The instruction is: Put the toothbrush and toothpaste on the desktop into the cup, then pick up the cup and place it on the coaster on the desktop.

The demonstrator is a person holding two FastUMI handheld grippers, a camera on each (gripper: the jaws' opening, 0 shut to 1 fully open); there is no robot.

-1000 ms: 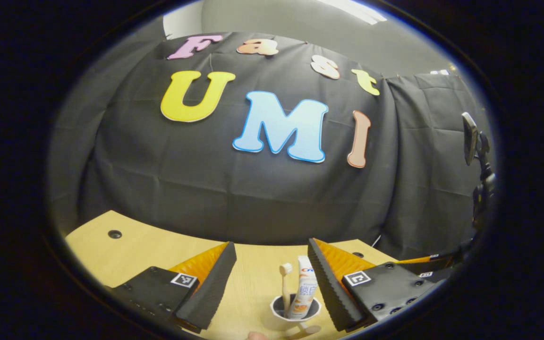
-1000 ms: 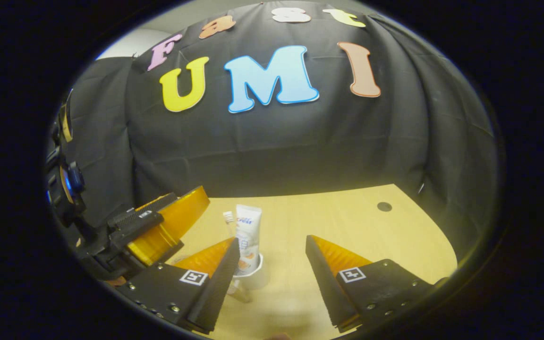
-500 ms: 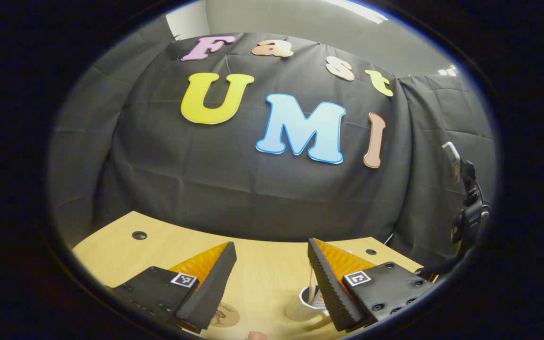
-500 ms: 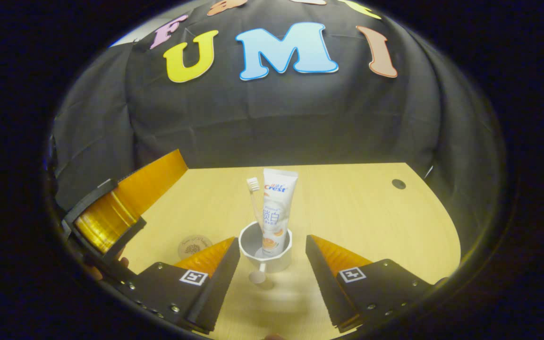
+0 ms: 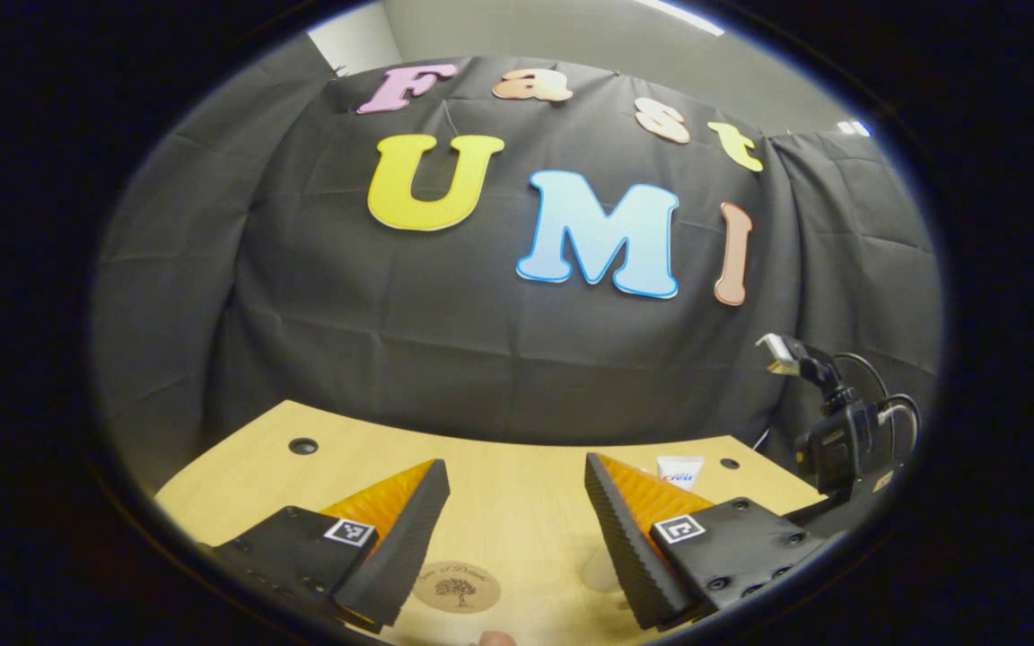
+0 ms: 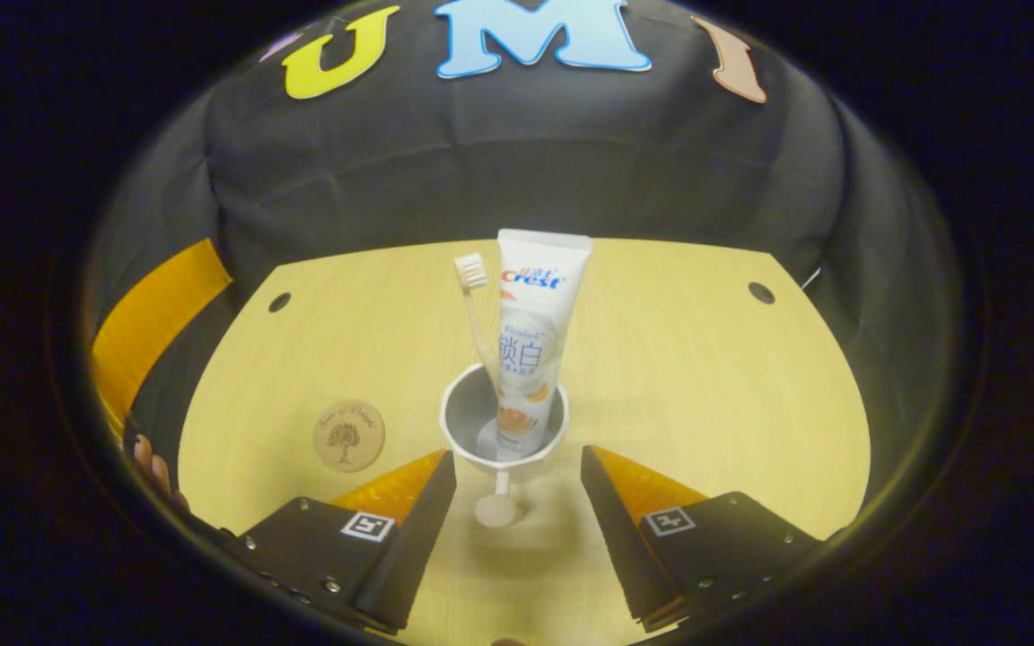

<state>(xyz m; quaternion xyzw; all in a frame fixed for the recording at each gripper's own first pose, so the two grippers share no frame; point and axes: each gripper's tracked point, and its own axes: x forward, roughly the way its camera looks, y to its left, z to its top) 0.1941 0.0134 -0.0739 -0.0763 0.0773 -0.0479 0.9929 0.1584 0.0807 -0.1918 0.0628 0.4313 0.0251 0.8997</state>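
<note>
In the left gripper view, the left gripper (image 5: pixel 517 529) hangs over the counter (image 5: pixel 499 467) with fingers spread and empty; the coaster (image 5: pixel 456 588) lies between them, the toothpaste (image 5: pixel 680 468) top peeking past the right finger. In the right gripper view, the right gripper (image 6: pixel 517 520) has fingers spread, empty; the cup (image 6: pixel 503 431) stands just ahead holding toothbrush (image 6: pixel 474 314) and toothpaste (image 6: pixel 530 332) upright, the coaster (image 6: pixel 349 435) to the cup's left, apart.

Your booth is dim, lit from a ceiling strip (image 5: pixel 674 4) overhead, so the desktop (image 6: pixel 679 377) glows warm yellow and darkens toward its edges. The cup (image 6: pixel 503 431) casts a soft shadow toward you. Straight lines bow near the rims; focus stays fairly sharp.
</note>
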